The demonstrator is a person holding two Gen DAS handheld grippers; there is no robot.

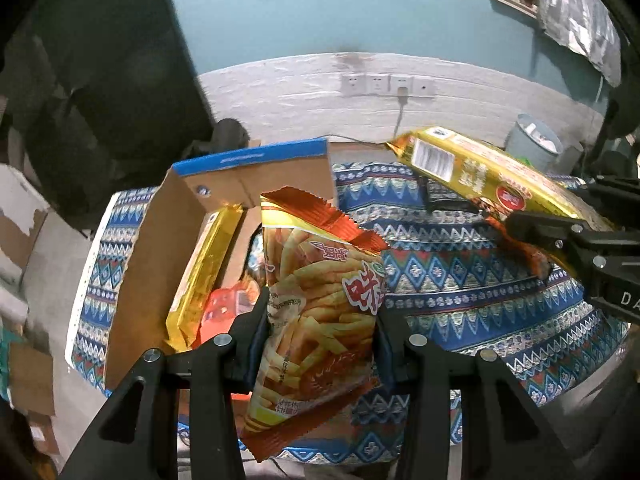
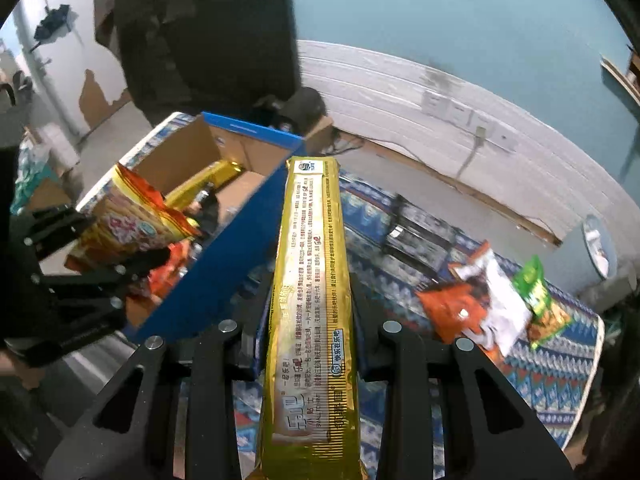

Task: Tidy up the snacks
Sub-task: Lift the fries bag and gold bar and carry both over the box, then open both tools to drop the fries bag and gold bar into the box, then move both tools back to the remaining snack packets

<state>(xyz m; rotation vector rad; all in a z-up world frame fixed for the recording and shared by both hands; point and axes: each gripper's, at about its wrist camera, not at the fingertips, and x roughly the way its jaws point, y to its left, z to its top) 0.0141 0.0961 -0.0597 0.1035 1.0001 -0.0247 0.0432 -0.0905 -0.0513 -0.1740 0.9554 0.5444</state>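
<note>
Orange fries-snack bag (image 1: 320, 300) sits pinched between the jaws of the left gripper (image 1: 320, 344); the right gripper (image 2: 310, 344) squeezes a long gold biscuit pack (image 2: 312, 288) that sticks out past its jaws; both snacks seem on their way to the cardboard box (image 1: 148, 264), just beyond the left jaws; next, each needs lifting over the box wall, then letting go; more snacks (image 2: 492, 308) wait on the patterned cloth (image 1: 460, 292).

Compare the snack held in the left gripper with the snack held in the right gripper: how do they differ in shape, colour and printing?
The fries bag is wide and puffy; the gold pack is long and narrow. The fries bag is orange with pictured fries; the gold pack is shiny gold with small text. The left gripper holds the fries bag by its sides; the right gripper holds the gold pack lengthwise. Both are sealed and off the cloth, near the cardboard box.
</note>
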